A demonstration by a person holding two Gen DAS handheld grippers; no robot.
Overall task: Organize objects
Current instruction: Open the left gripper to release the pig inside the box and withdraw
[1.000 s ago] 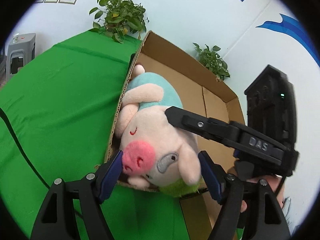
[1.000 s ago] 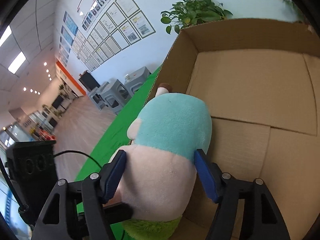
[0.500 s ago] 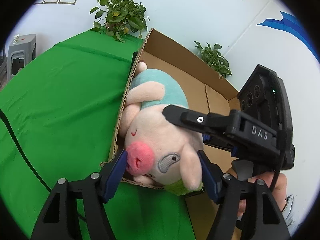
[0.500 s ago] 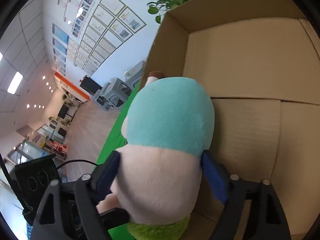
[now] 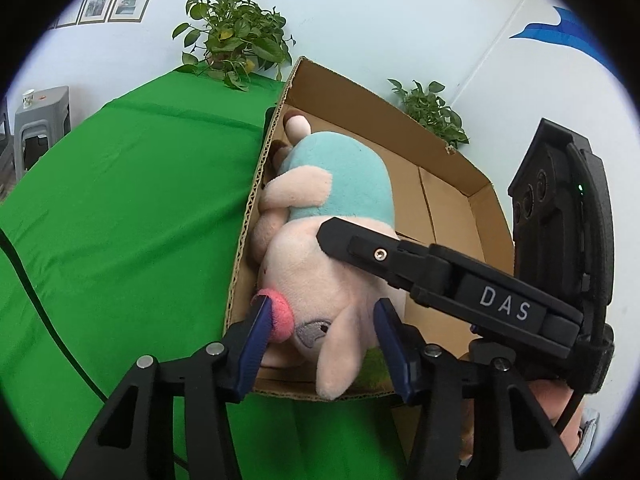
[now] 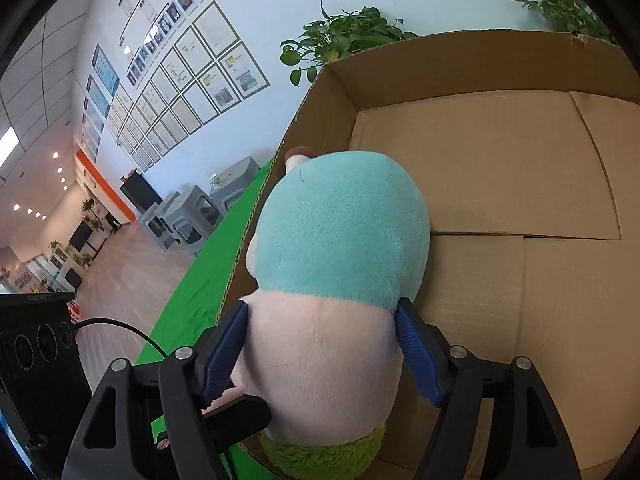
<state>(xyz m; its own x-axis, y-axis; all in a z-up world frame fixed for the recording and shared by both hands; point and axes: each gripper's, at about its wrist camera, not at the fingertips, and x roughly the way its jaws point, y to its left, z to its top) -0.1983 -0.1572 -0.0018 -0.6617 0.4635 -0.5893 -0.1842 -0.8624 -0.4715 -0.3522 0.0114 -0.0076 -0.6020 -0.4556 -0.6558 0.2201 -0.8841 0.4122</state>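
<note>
**Plush pig gripped at both ends, lying in the box's left near corner**

Pads first. Left gripper (image 5: 320, 340): blue fingers (image 5: 256, 344) bracket the pig's face, the left pad pressed into the pink snout, the right pad against the cheek beside the drooping ear. Its jaws have just been closing, with the head between them, and now stand fairly narrow; they appear to pinch the head. Right gripper (image 6: 324, 348): pads sit on either side of the toy's pale back just below the teal shirt, set wide, in contact with the plush on both flanks. Probable reason for two grips: the toy is soft and long, so one pinch would let the free end flop.

Plush pig (image 5: 320, 240) lies on its side inside the cardboard box (image 5: 452, 208), head toward the near wall, feet toward the far left corner, body pressed along the left wall. Green fuzzy item under the head, identity unclear. Placement against the wall leaves the right part of the box floor free, presumably for further items.

Outward: box rests on green cloth (image 5: 132, 200). Potted plants (image 5: 232, 48) stand beyond the far edge. A hand is partly visible under the right gripper's body at the near right.

Judgement: toy is down in the box; release is not yet done.
</note>
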